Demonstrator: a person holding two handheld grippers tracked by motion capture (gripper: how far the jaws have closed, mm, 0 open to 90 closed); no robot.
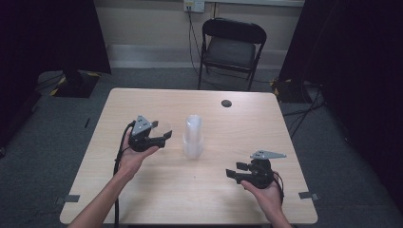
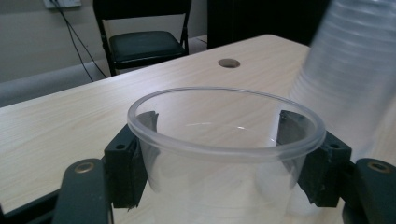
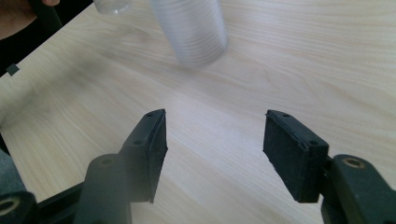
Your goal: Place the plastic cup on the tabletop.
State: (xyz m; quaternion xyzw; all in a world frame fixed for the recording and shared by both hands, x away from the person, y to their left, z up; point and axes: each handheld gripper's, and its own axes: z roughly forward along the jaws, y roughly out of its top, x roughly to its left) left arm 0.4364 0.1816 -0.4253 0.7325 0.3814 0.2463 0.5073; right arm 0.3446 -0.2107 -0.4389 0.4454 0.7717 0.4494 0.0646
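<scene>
A stack of clear plastic cups point(image 1: 193, 137) stands upright at the middle of the light wood table point(image 1: 152, 190). My left gripper point(image 1: 164, 137) sits just left of the stack and is shut on a single clear cup point(image 2: 224, 140), its pads pressed against both sides below the rim. The stack point(image 2: 355, 70) rises blurred beside that cup. My right gripper point(image 1: 232, 172) is at the front right, open, its jaws point(image 3: 215, 154) wide apart with bare table between them. The stack point(image 3: 191, 30) stands ahead of it, with the held cup point(image 3: 112, 5) at the top left.
A small round hole point(image 1: 226, 103) is set in the table near its far edge. A black folding chair point(image 1: 230, 50) stands behind the table, with cables on the floor. Black curtains hang on both sides. Tape marks sit by the front corners.
</scene>
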